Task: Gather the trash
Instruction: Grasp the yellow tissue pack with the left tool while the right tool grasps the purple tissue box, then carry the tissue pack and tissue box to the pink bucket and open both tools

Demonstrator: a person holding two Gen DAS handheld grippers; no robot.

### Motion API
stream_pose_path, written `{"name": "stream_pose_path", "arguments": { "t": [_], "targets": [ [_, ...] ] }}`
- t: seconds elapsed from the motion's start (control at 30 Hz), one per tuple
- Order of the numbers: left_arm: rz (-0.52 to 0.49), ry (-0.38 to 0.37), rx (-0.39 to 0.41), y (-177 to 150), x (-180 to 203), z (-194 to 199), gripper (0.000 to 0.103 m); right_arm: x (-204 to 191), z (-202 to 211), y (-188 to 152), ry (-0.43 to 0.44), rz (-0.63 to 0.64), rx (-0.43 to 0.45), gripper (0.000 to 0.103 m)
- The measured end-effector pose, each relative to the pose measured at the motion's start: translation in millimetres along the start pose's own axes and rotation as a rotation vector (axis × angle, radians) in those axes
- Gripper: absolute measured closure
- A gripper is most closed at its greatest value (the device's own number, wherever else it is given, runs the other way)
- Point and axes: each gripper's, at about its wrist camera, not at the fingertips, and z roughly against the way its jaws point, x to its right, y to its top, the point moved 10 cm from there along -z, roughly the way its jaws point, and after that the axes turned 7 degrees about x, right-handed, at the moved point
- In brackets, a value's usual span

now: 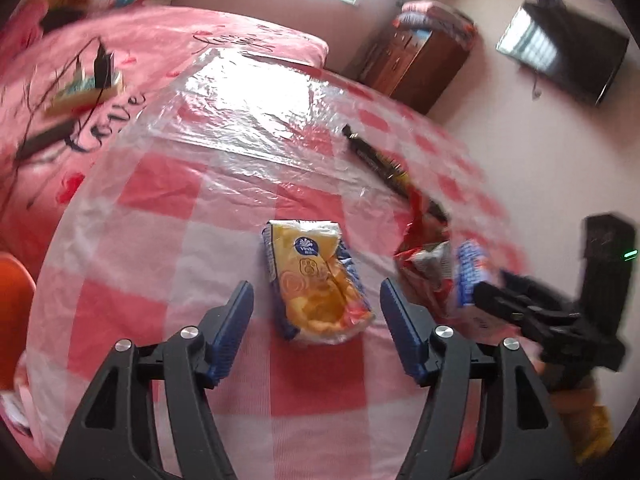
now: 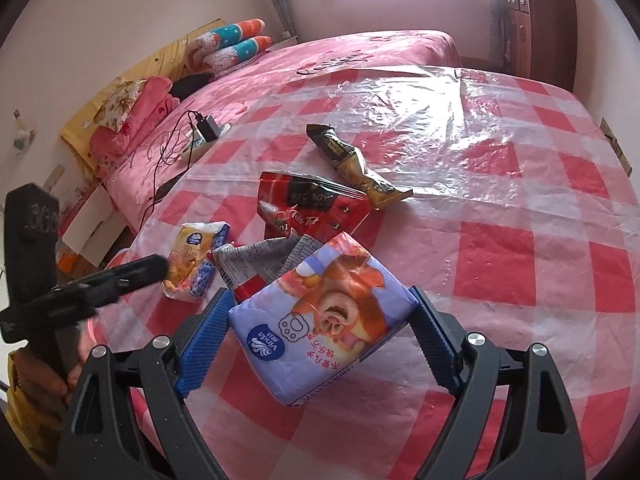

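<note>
Only the right wrist view shows the right gripper (image 2: 320, 332) clenched on a purple tissue pack (image 2: 320, 320), pinched between its blue pads and lifted off the checked worktop (image 2: 520, 260). Just ahead of it lie a red snack wrapper (image 2: 316, 208) and, farther ahead, a gold-and-black wrapper (image 2: 356, 164). The left wrist view shows the left gripper (image 1: 317, 304) released, jaws wide, with a yellow tissue pack (image 1: 316, 280) lying flat between and just ahead of its tips. To its right, the blurred right gripper partly hides the wrappers. A bed (image 2: 320, 64) lies beyond the worktop.
</note>
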Motion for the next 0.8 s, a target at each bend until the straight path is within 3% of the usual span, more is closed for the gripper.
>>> {"name": "stream_pose_path", "arguments": {
  "t": [0.23, 0.37, 0.57, 0.8],
  "targets": [
    [-0.208, 0.165, 0.009, 1.5, 13.8, -20.0, 0.035, 1.4, 1.9, -0.5, 0.012, -0.012, 0.005, 0.017],
    [-0.273, 0.216, 0.006, 1.8, 17.0, -24.1, 0.045, 0.7, 2.0, -0.9, 0.024, -0.021, 0.003, 0.017],
    [-0.208, 0.188, 0.043, 5.4, 9.7, -13.9, 0.058, -8.9, 6.7, 2.9, 0.034, -0.013, 0.014, 0.017],
    [-0.057, 0.106, 0.052, 8.0, -15.5, -1.1, 0.064, -27.5, 6.0, 7.1, 0.079, -0.021, 0.007, 0.017]
  ]
}}
